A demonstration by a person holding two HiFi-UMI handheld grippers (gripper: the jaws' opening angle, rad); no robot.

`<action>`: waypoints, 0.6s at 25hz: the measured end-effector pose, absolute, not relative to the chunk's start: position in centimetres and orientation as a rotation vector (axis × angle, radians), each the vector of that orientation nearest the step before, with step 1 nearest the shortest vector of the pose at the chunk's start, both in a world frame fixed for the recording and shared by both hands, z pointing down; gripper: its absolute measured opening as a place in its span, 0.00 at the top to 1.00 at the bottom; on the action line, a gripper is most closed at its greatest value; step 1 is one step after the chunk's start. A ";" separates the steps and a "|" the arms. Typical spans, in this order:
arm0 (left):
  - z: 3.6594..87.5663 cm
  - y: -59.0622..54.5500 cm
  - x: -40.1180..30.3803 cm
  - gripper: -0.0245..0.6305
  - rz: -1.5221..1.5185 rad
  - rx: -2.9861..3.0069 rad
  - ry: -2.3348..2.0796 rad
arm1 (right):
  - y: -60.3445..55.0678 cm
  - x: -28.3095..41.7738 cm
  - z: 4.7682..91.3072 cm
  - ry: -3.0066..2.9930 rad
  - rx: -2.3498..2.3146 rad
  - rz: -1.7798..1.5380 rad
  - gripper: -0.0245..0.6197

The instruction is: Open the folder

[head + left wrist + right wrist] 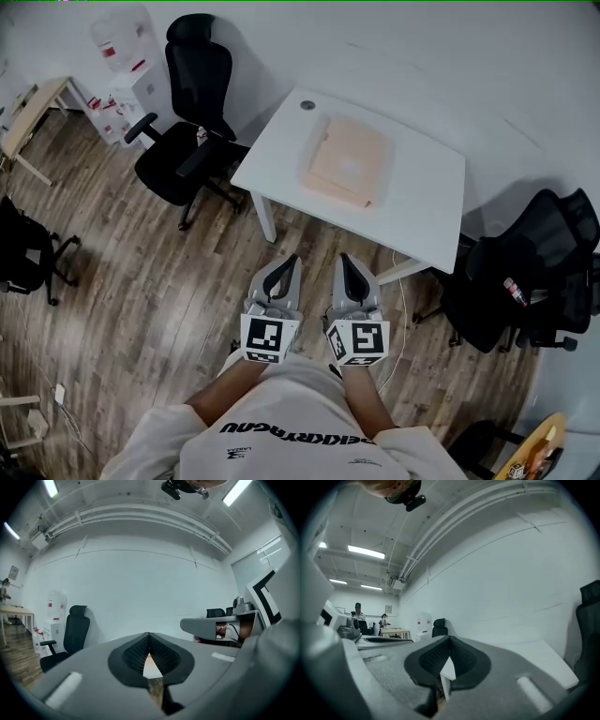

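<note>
The folder [348, 159] (small, blurred) shows no readable detail.

White worktop [422, 187] on a wood-plank floor [141, 281], set against a pale wall.
Round grey cap [307, 105] at the worktop's far left corner.
Black office chair [187, 141] just left of the worktop.
More black chairs [525, 281] crowd its right end.
White dispenser [122, 42] and wooden table [33, 108] well left of the worktop, past the chair.
</note>
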State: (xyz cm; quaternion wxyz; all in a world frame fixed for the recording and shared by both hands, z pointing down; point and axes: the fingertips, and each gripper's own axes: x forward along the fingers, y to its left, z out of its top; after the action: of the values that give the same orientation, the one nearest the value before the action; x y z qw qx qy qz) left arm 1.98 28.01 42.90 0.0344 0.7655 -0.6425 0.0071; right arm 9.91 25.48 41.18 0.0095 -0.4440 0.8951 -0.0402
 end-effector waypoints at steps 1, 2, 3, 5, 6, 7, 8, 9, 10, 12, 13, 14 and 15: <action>42.9 26.3 1.2 0.97 0.016 2.354 -1.970 | 23.9 9.1 41.1 2.791 -1.390 -0.131 0.96; 42.8 24.6 0.5 0.97 0.014 2.356 -1.964 | 22.3 8.4 41.1 2.787 -1.395 -0.143 0.96; 42.7 23.0 -0.1 0.97 0.015 2.361 -1.955 | 20.7 7.8 41.1 2.780 -1.405 -0.157 0.96; 42.3 19.8 -1.3 0.97 0.016 2.385 -1.931 | 17.4 6.6 40.9 2.764 -1.438 -0.175 0.96; 42.1 18.3 -2.0 0.97 0.018 2.397 -1.919 | 15.8 5.9 40.6 2.757 -1.456 -0.181 0.96; 41.9 16.9 -2.8 0.97 0.020 2.406 -1.909 | 14.4 5.1 40.4 2.753 -1.471 -0.188 0.96; 41.8 15.5 -3.6 0.97 0.022 2.412 -1.899 | 13.0 4.3 40.3 2.752 -1.485 -0.192 0.96; 41.7 14.0 -4.5 0.97 0.025 2.415 -1.889 | 11.5 3.6 40.1 2.753 -1.500 -0.195 0.96; 41.6 12.4 -5.3 0.97 0.027 2.420 -1.877 | 10.0 2.8 40.0 2.753 -1.516 -0.198 0.96; 41.3 9.3 -6.7 0.97 0.025 2.431 -1.851 | 7.0 1.6 40.0 2.751 -1.556 -0.206 0.96; 41.2 7.9 -7.4 0.97 0.021 2.437 -1.838 | 5.6 1.0 40.0 2.750 -1.574 -0.214 0.96; 41.3 6.6 -8.0 0.97 0.020 2.441 -1.825 | 4.4 0.4 40.1 2.749 -1.591 -0.225 0.96; 41.4 5.3 -8.5 0.97 0.022 2.444 -1.810 | 3.2 -0.2 40.3 2.751 -1.609 -0.237 0.96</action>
State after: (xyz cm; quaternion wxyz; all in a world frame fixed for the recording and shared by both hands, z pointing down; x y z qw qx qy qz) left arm -8.48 5.34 41.40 0.0501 0.8025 -0.5945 0.0071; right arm -0.15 3.23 40.33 -0.0268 -0.5033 0.8605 -0.0741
